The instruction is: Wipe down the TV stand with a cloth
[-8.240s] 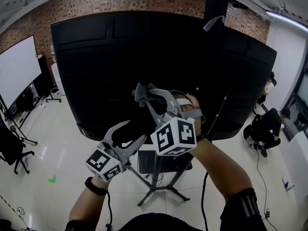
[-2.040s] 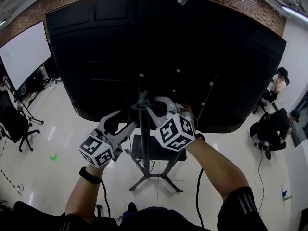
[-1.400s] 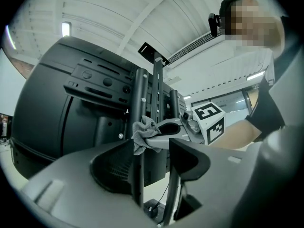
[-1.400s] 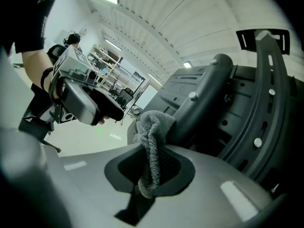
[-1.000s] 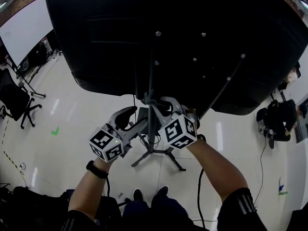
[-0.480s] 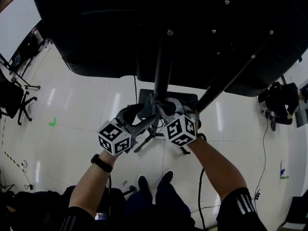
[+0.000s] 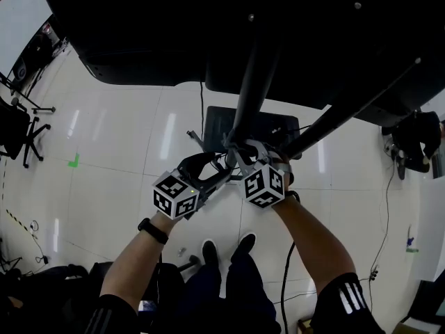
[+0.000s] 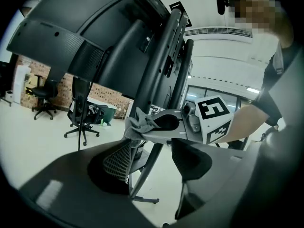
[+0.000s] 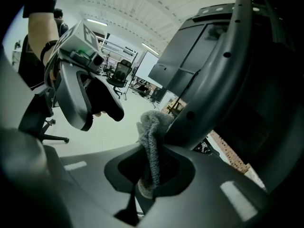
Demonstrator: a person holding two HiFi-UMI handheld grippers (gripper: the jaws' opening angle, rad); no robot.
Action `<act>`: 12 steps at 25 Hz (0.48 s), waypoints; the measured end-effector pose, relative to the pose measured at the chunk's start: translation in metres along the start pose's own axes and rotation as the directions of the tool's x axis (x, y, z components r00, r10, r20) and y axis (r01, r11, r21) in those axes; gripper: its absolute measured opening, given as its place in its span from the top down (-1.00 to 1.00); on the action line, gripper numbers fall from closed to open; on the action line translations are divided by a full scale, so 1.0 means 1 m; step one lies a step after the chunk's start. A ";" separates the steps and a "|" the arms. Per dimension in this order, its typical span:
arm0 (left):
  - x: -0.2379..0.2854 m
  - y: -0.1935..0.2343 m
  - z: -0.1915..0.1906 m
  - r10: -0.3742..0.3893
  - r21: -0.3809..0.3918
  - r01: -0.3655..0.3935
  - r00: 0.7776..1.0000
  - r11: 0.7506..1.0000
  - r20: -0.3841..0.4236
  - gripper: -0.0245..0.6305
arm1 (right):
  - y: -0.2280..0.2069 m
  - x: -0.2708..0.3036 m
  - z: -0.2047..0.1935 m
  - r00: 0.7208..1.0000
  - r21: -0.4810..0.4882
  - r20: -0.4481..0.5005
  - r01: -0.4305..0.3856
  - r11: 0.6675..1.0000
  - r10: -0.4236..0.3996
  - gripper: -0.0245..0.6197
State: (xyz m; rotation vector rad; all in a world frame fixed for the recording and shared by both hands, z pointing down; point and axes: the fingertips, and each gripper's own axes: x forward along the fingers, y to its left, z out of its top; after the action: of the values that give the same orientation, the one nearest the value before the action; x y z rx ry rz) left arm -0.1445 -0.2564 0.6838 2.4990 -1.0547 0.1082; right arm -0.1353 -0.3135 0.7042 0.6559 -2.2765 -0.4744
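The right gripper (image 7: 235, 150) is clenching a grey cloth (image 9: 151, 141) in its jaws against the TV stand's black post (image 7: 252, 89); the left gripper (image 7: 212, 169) is hovering alongside, jaws released.

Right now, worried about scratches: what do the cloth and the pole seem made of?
Cloth: soft grey fabric, likely terry or microfibre; its surface looks nubby and it folds limply. Pole: probably painted metal, dark satin; smooth, with dull highlights, though plastic is possible.
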 end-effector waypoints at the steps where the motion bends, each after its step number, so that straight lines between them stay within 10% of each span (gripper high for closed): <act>1: 0.003 0.002 -0.008 -0.003 -0.004 0.003 1.000 1.000 -0.006 0.04 | 0.004 0.004 -0.006 1.000 0.005 -0.008 0.000 1.000 0.000 0.83; 12: 0.025 0.038 -0.093 -0.014 -0.065 0.010 0.997 0.998 -0.069 0.04 | 0.057 0.056 -0.079 0.996 0.056 -0.078 -0.026 0.998 0.030 0.83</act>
State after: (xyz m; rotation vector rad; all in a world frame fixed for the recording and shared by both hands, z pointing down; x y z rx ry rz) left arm -0.1452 -0.2585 0.7871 2.4256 -0.9993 0.1547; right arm -0.1311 -0.3111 0.8165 0.6578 -2.2274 -0.3678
